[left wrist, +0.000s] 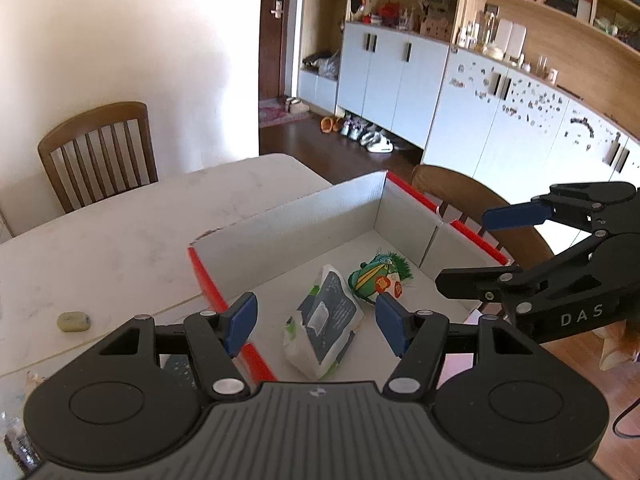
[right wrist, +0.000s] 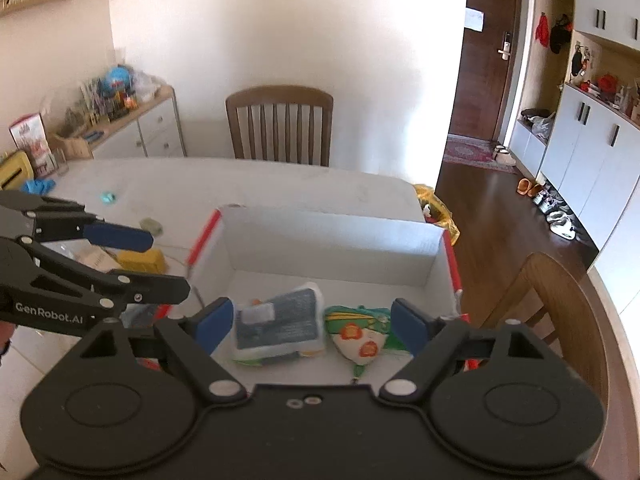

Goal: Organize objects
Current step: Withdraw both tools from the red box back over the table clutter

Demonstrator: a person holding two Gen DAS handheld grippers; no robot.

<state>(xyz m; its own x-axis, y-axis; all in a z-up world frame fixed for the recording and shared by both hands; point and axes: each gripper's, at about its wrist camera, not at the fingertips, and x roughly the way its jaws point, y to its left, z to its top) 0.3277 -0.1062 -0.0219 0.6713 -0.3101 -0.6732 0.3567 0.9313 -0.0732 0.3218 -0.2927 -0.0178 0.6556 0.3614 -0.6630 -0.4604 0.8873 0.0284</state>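
**Two open claws above a red-edged box**

A shallow cardboard box (left wrist: 304, 220) with red outer edges sits on the pale worktop (left wrist: 120, 232), and both task items lie on its floor, side by side. One is a soft white pack (left wrist: 326, 320) with a dark blue-grey panel and green trim; its print is too small to read. Just beside it, touching or nearly so, lies a small green pouch (left wrist: 378, 280) with orange-red round patches and a fringe of green at one end.

The left claw (left wrist: 316, 326) hangs over the near part of the box with its blue pads spread wide and nothing between them (the pack shows through the gap, lying below on the box floor). The right claw (right wrist: 312, 326) is likewise spread wide and empty, above both items. In the left view its black frame carries the letters "DAS"; in the right view the left claw's frame reads "GenRobot.AI".

Outside the box, a small pale green oval object (left wrist: 74, 322) rests on the worktop. A wooden chair (right wrist: 280, 124) stands at the far side.
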